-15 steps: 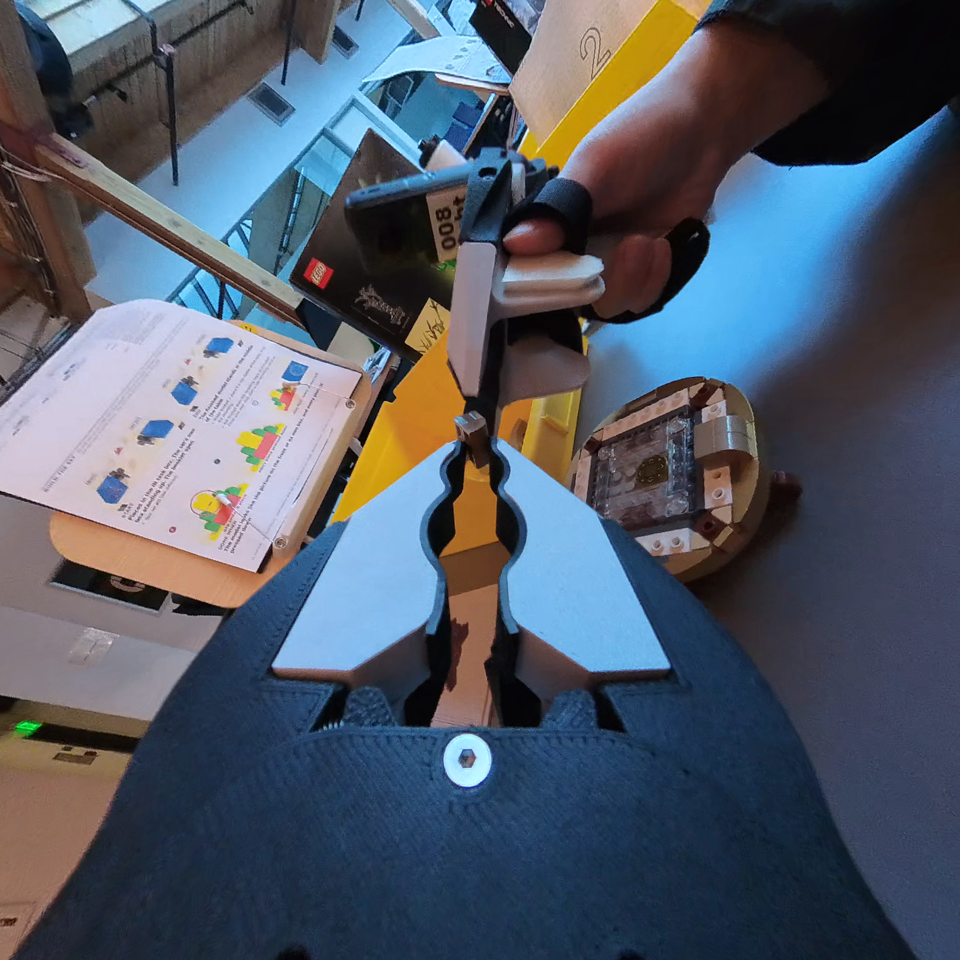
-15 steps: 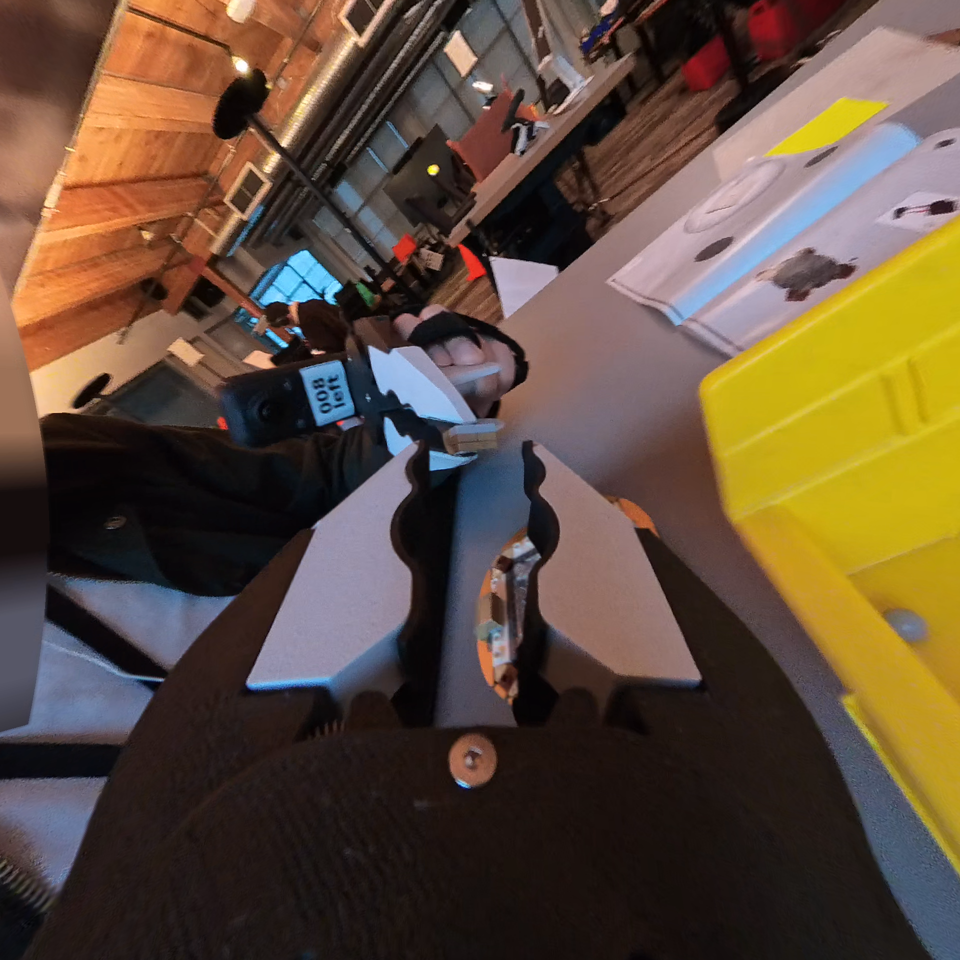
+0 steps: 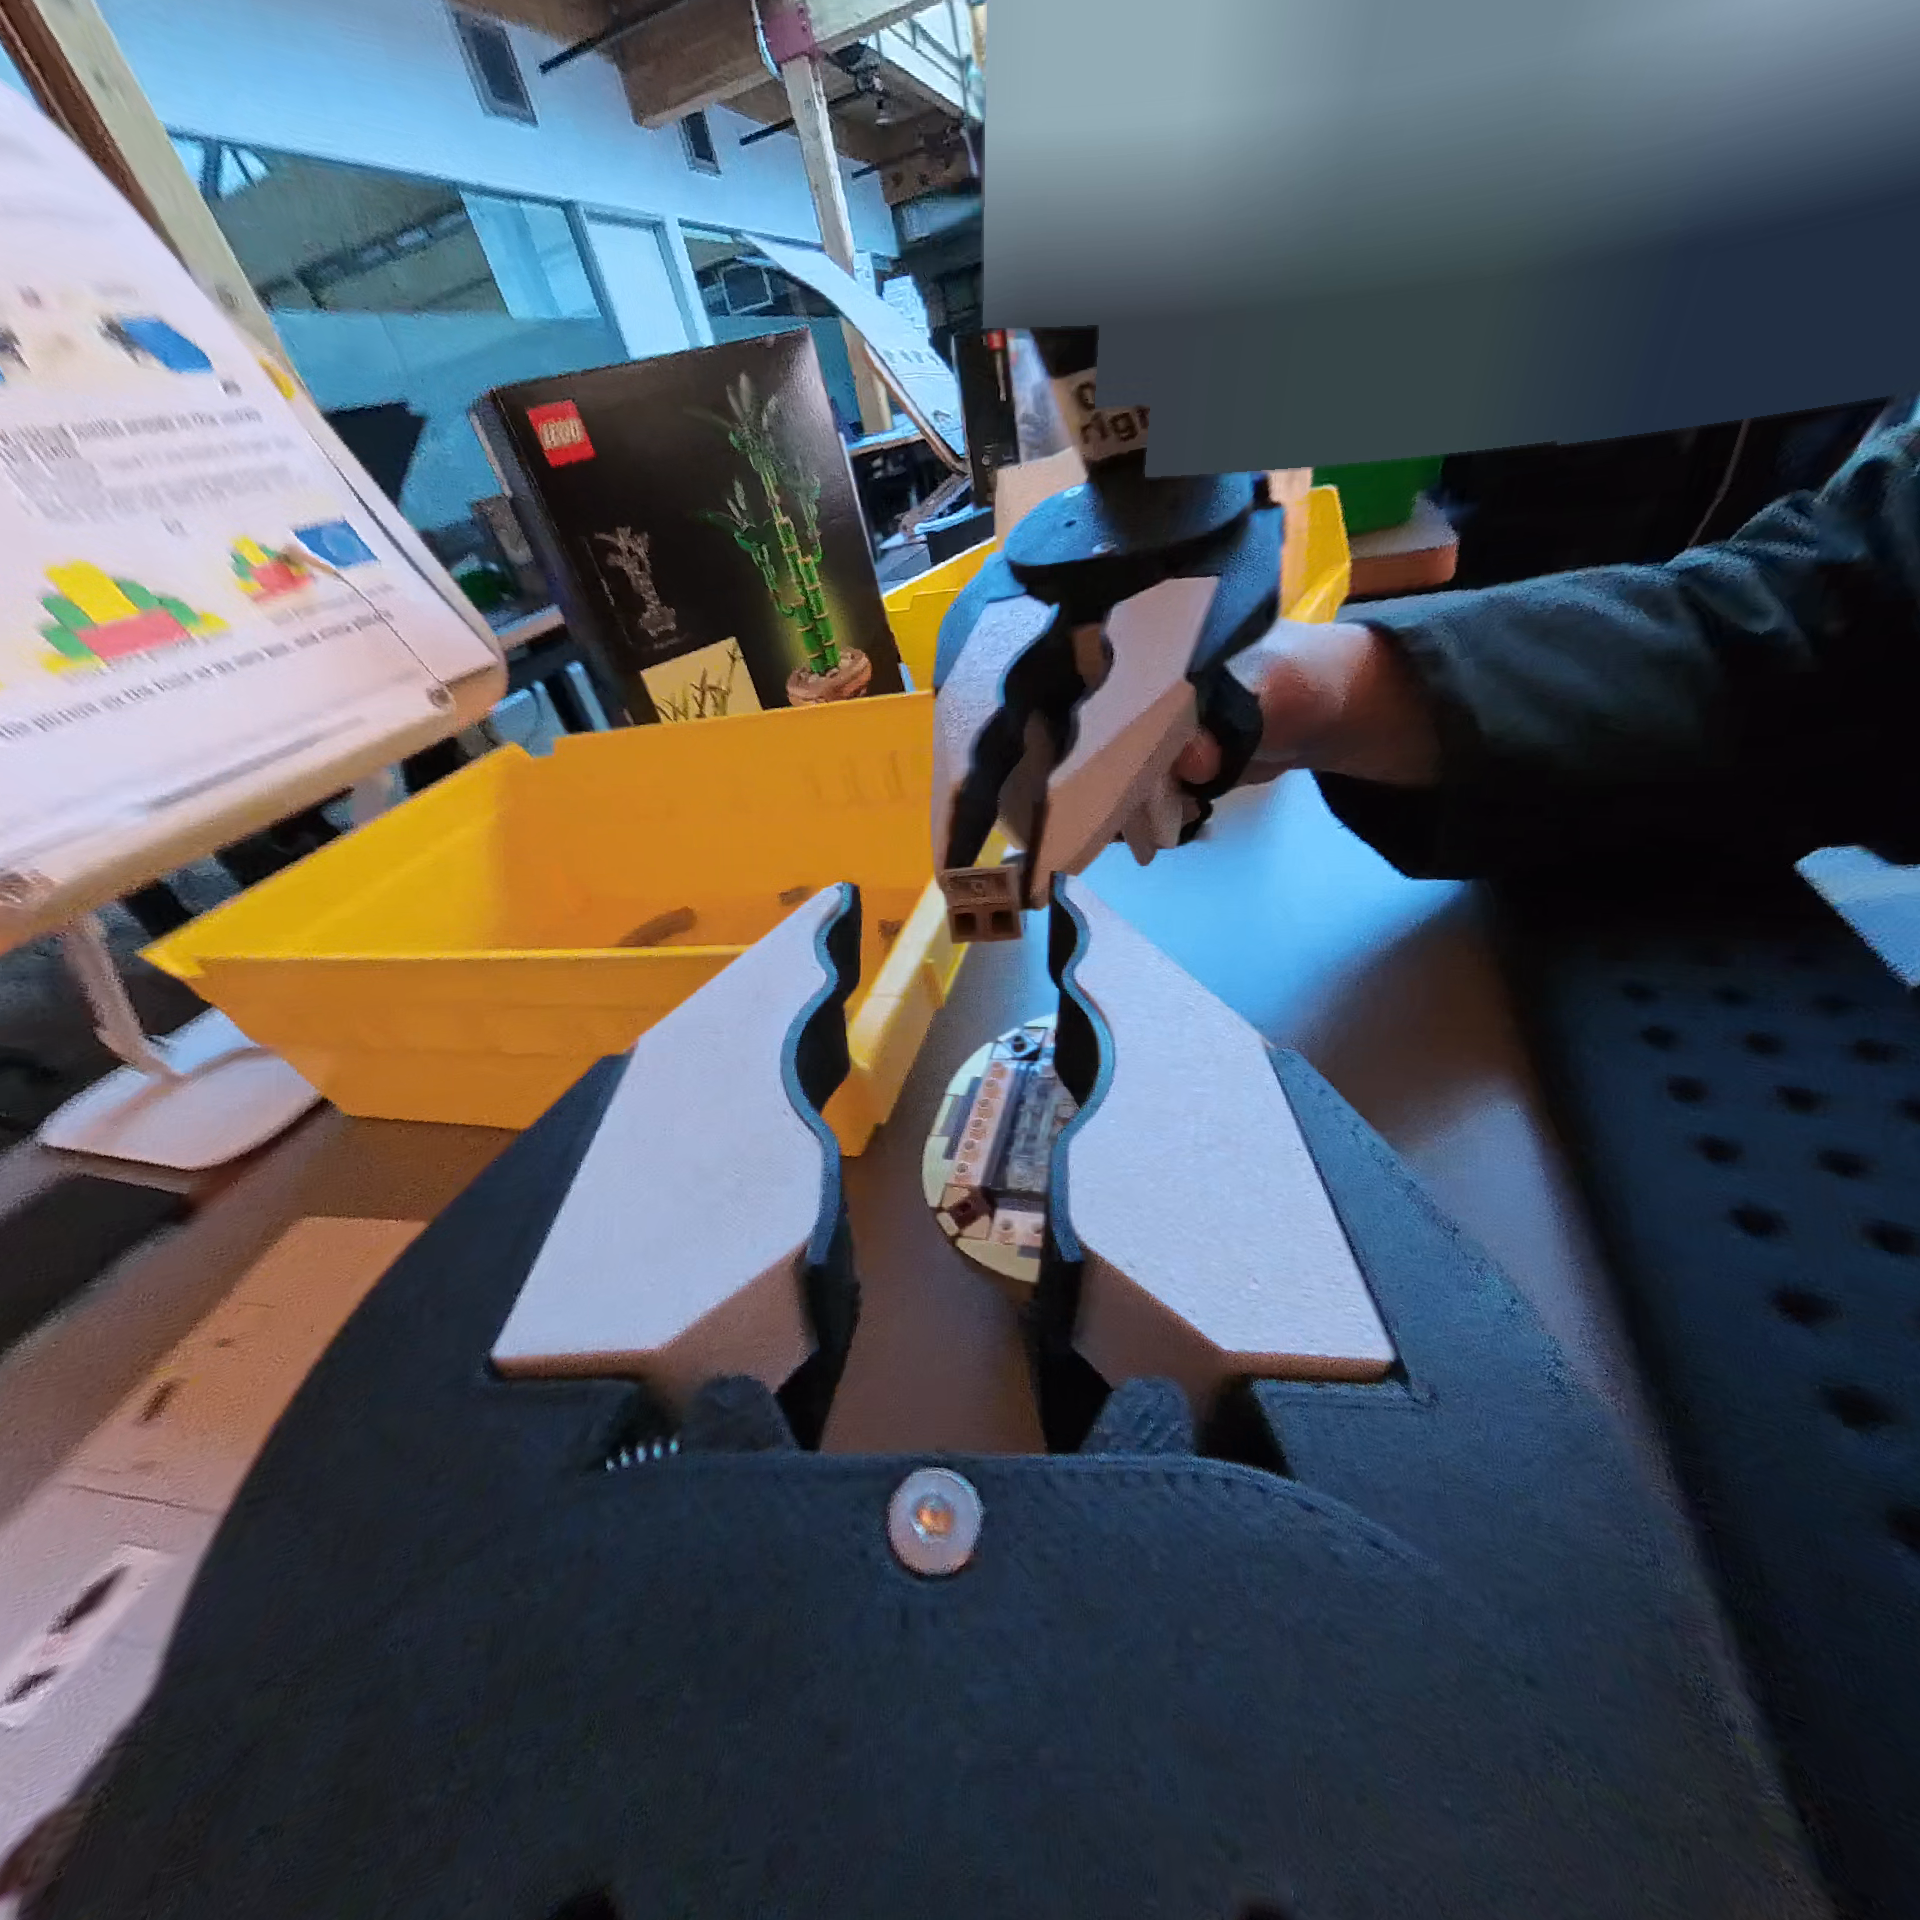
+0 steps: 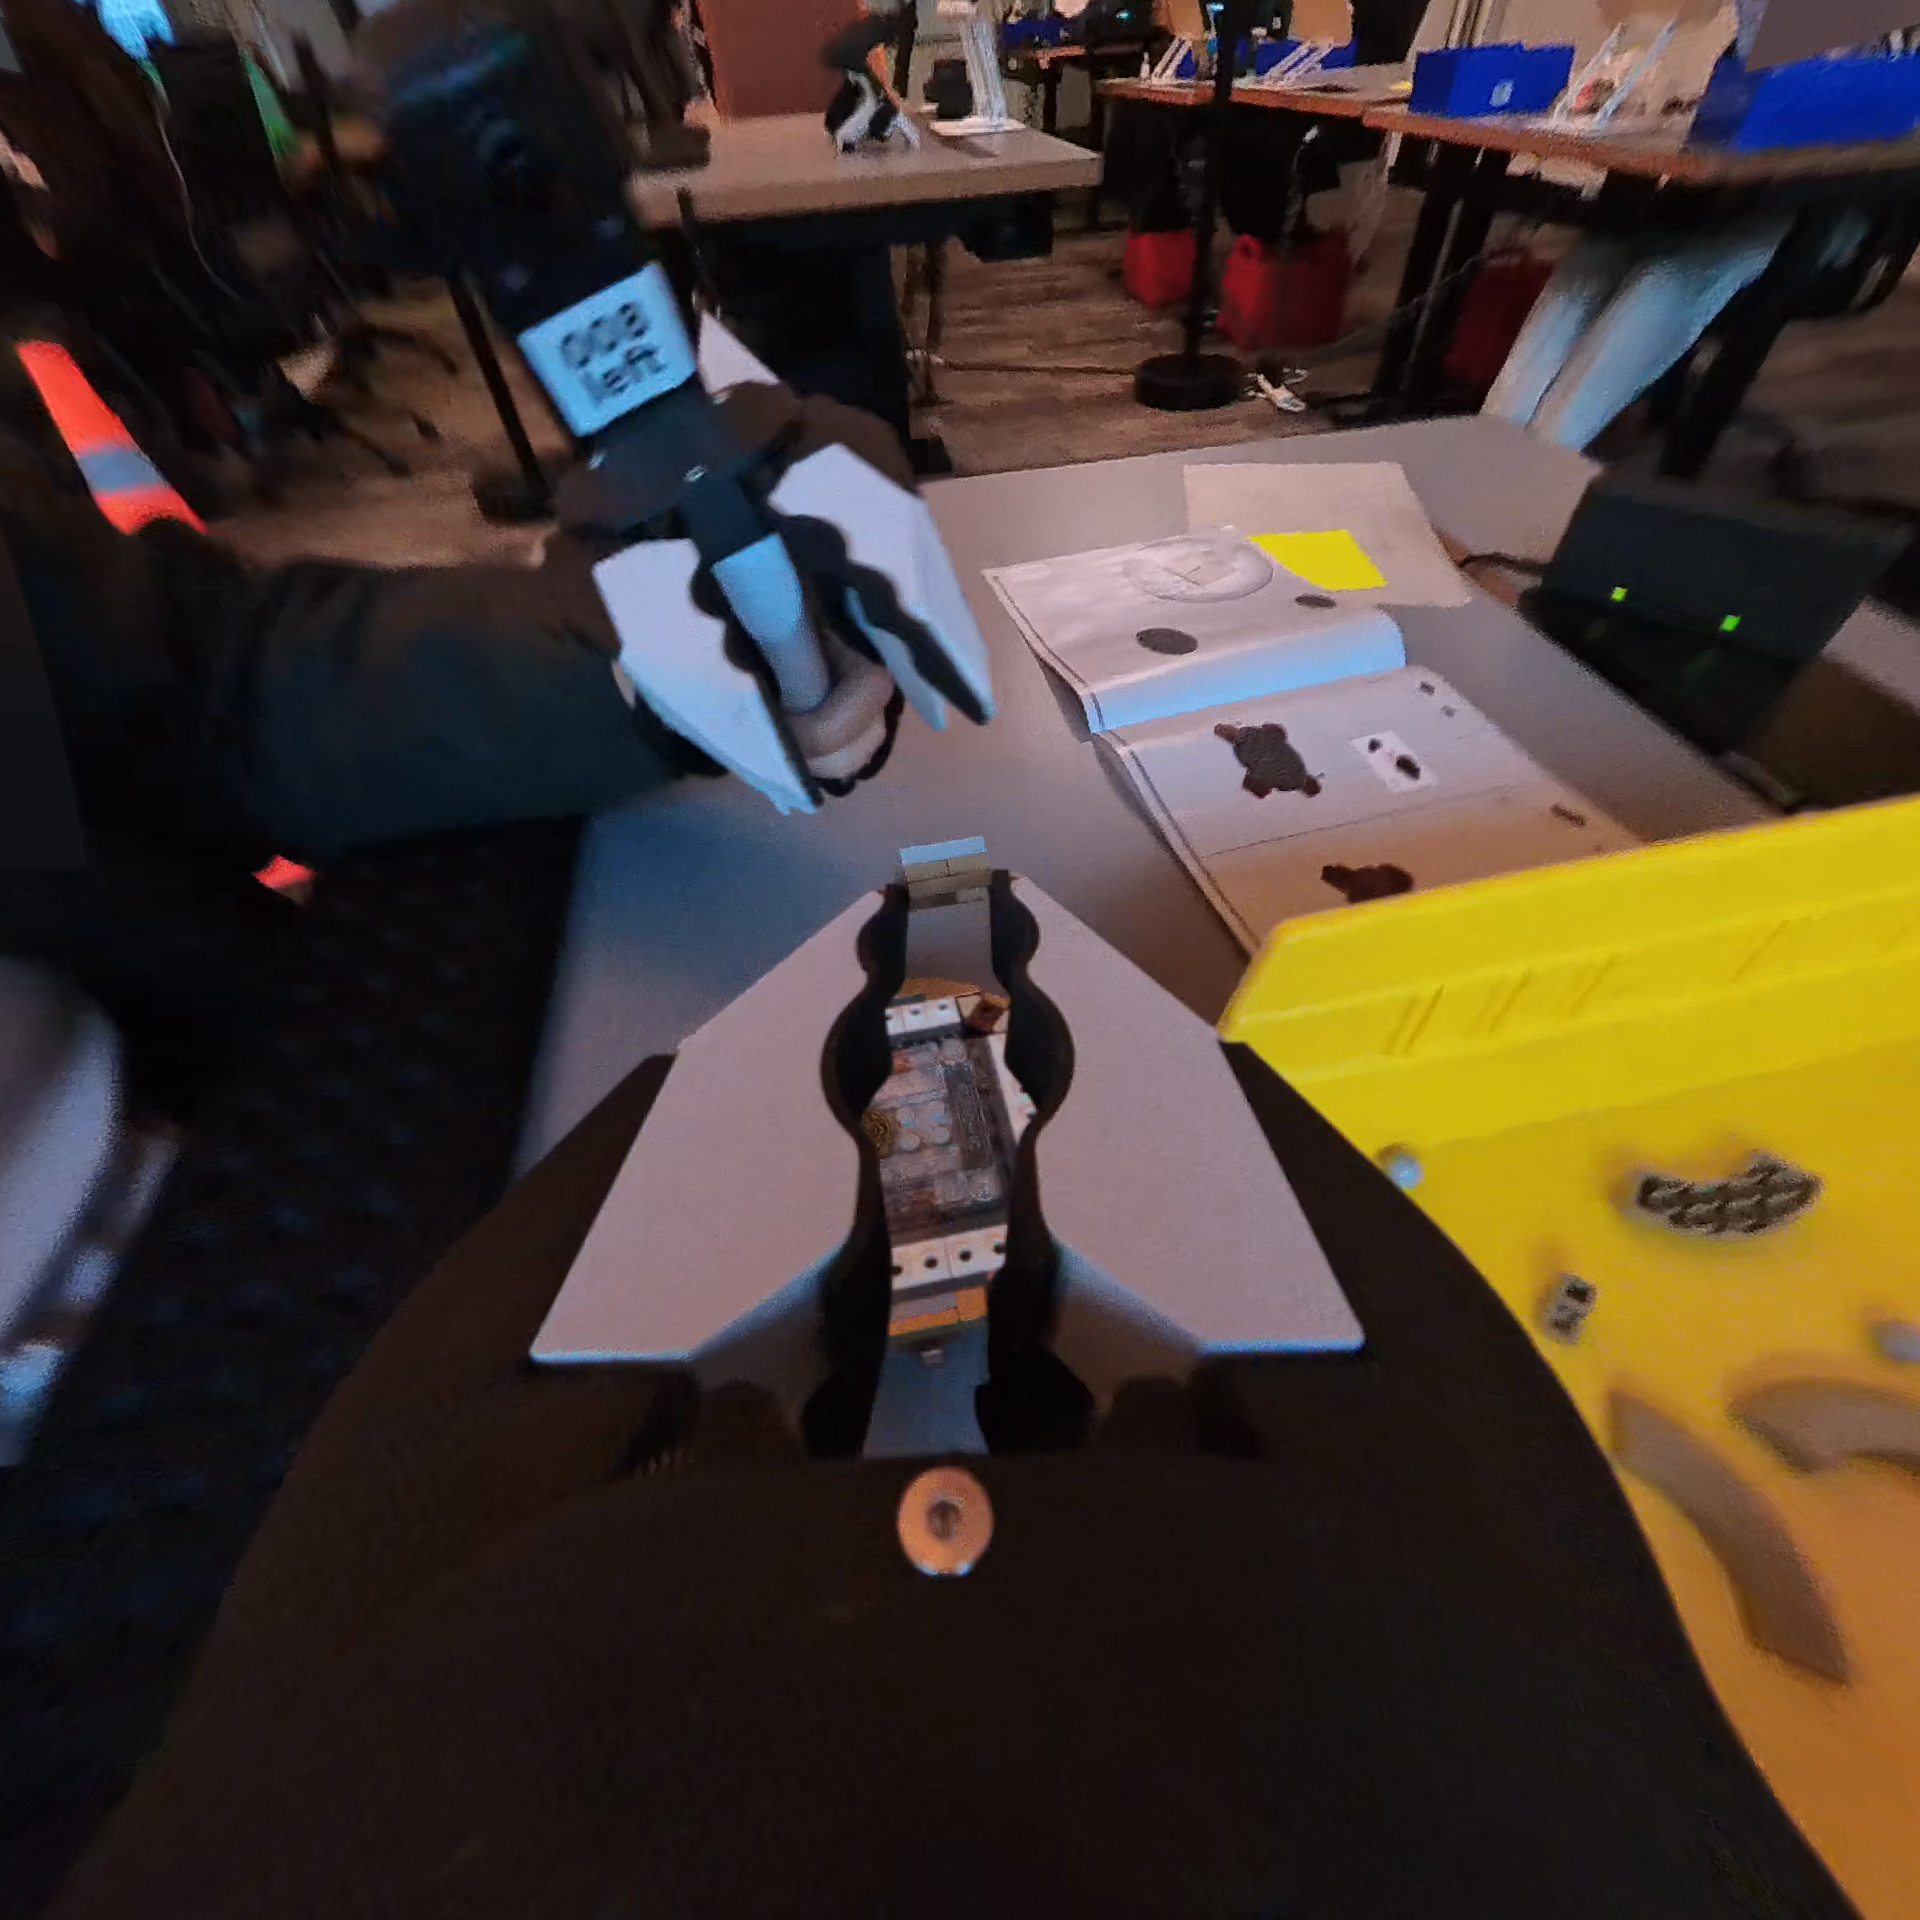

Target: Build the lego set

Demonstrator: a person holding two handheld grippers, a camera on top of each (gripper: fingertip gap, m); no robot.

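Observation:
My right gripper is shut on a small tan brick at its fingertips, held above the table. In the left wrist view the same brick hangs from the right gripper, just beyond my left gripper. The left gripper is open and empty; in the right wrist view it is a short way beyond the brick, apart from it. The round tan lego build lies on the grey table below both grippers, seen between the right fingers.
A yellow bin with several brown pieces stands beside the build. A lego box and an instruction sheet on a stand are behind it. An open booklet lies farther on the table. A black perforated mat lies alongside. My left and right fingertips are right by each other.
The tan brick was in the left gripper's tips, with the right gripper at it. The left gripper has since opened and drawn back; the right gripper holds the brick. Both views swung round.

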